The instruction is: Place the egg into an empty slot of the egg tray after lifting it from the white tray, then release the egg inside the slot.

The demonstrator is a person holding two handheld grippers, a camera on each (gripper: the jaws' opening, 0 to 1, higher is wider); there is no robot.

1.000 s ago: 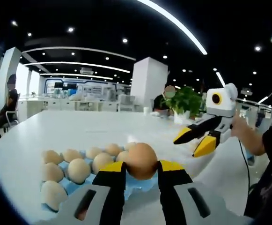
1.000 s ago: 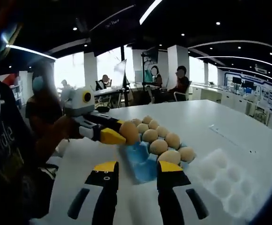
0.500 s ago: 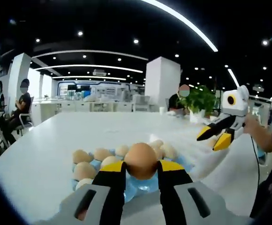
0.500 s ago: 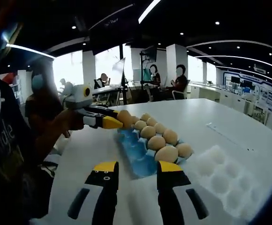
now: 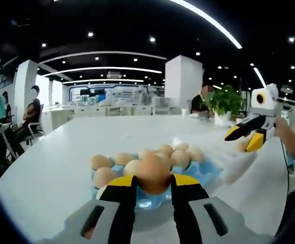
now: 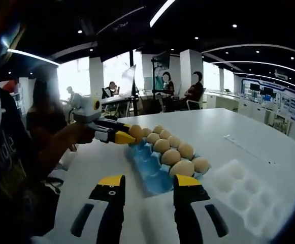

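Note:
My left gripper (image 5: 153, 184) is shut on a brown egg (image 5: 153, 173), held just above the near end of the blue egg tray (image 5: 208, 170). Several brown eggs (image 5: 137, 165) fill the tray's far slots. In the right gripper view the left gripper (image 6: 121, 136) holds that egg (image 6: 134, 132) over the tray's far end, where the blue egg tray (image 6: 148, 168) has bare slots along its left side and eggs (image 6: 177, 152) on its right. The white tray (image 6: 238, 195) lies at the lower right. My right gripper (image 6: 149, 184) is open and holds nothing; it also shows as the right gripper (image 5: 244, 138).
Everything rests on a large white table (image 5: 66, 147) with free room on all sides of the trays. A person's hand and sleeve (image 6: 56, 145) hold the left gripper. People sit at desks in the background, and a potted plant (image 5: 223, 104) stands beyond the table.
The left gripper has carried the egg toward the far end of the blue tray and lower over it. The right gripper's jaws have spread slightly wider.

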